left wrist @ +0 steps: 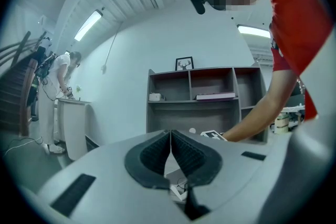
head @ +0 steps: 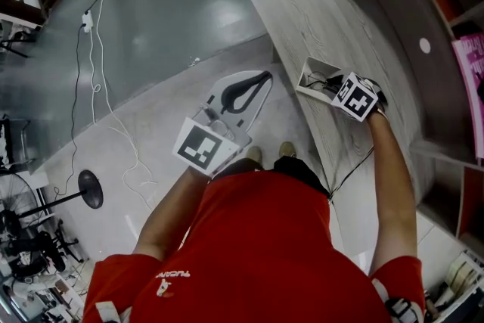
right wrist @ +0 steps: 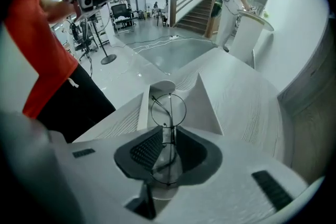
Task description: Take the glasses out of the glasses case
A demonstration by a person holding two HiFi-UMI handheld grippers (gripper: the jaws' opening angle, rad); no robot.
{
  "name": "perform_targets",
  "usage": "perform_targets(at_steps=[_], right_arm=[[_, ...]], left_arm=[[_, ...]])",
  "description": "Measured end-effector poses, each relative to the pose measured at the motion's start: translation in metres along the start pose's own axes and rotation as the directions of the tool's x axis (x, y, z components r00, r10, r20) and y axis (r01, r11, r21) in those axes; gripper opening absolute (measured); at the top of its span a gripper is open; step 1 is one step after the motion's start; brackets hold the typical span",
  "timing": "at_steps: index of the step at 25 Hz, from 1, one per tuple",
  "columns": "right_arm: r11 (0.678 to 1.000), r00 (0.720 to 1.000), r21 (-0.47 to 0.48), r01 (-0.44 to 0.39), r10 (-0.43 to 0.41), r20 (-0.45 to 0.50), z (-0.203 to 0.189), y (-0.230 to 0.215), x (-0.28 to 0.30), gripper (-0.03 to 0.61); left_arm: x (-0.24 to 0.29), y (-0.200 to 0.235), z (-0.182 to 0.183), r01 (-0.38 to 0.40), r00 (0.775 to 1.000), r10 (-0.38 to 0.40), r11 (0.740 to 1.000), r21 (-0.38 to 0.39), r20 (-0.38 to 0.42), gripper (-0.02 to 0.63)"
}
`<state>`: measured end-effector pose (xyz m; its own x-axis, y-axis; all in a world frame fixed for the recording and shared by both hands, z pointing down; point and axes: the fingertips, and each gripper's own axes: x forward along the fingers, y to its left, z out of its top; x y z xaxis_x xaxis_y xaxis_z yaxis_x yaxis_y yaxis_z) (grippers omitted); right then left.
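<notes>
"So why is the right gripper (right wrist: 169, 132) tipped steeply down over the glasses case (right wrist: 208, 106)?"

"To straddle the glasses (right wrist: 169, 110), which lie inside the open case. Its jaws stand narrowly apart on either side of the bridge, and the pads aren't clearly pinching the frame yet."

"And the left gripper (head: 252, 89)?"

"Its jaws are together with nothing between them. It's well clear of the case, out past the edge of the table (head: 302, 11), probably parked there so it doesn't crowd the case."
</notes>
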<state>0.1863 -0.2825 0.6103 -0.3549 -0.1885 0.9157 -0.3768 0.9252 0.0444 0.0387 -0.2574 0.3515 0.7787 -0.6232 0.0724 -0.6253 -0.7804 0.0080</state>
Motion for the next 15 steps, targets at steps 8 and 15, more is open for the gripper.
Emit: perform_targets(at_steps=[8,15], right_arm=[[1.000,1.000,-0.013,-0.006,0.006,0.030,0.0019,0.0015,-0.0027,0.069],[0.992,0.996,-0.097,0.087,-0.085,0.024,0.0057,0.0002,-0.0091,0.042]], left_arm=[[0.0000,0.0012,-0.0043,0.000,1.000,0.000,1.000,-0.011,-0.016,0.014],[0.0006,0.0014,-0.0098,0.007,1.000,-0.007,1.000,-0.018,-0.025,0.014]])
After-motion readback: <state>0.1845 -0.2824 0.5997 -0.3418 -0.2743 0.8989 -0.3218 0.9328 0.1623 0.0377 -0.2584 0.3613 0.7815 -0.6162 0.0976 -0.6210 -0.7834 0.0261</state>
